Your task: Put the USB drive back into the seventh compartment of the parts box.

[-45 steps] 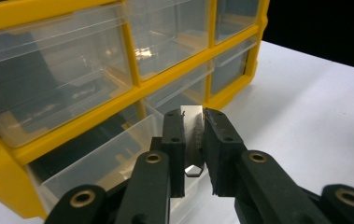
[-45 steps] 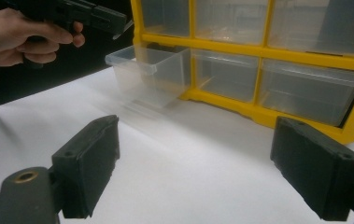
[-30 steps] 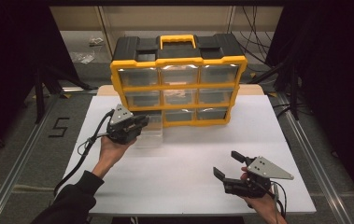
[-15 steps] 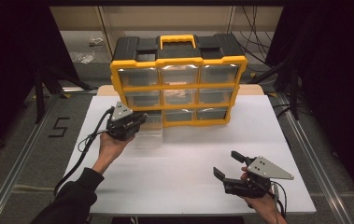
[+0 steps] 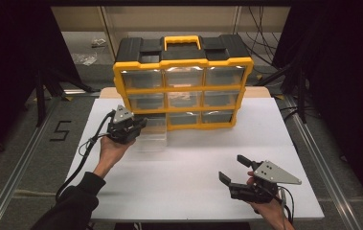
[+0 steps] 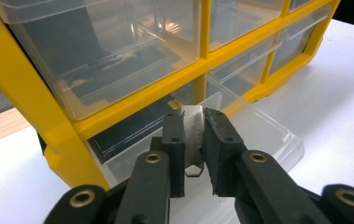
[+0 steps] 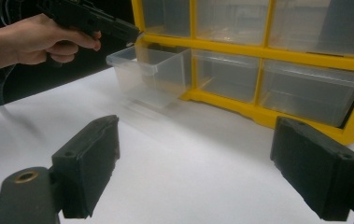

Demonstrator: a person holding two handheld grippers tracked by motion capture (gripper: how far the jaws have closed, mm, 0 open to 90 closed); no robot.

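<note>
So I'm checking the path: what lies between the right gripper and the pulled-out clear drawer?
Just bare white table, as the high view shows, between right gripper and drawer.

One mark to read here: a dark figure "5" (image 5: 62, 130) on the grey floor (image 5: 21, 143), just off the desk's (image 5: 188, 187) left edge in the high view. The yellow drawer cabinet (image 5: 184, 86) bears no lettering legible in these views.
</note>
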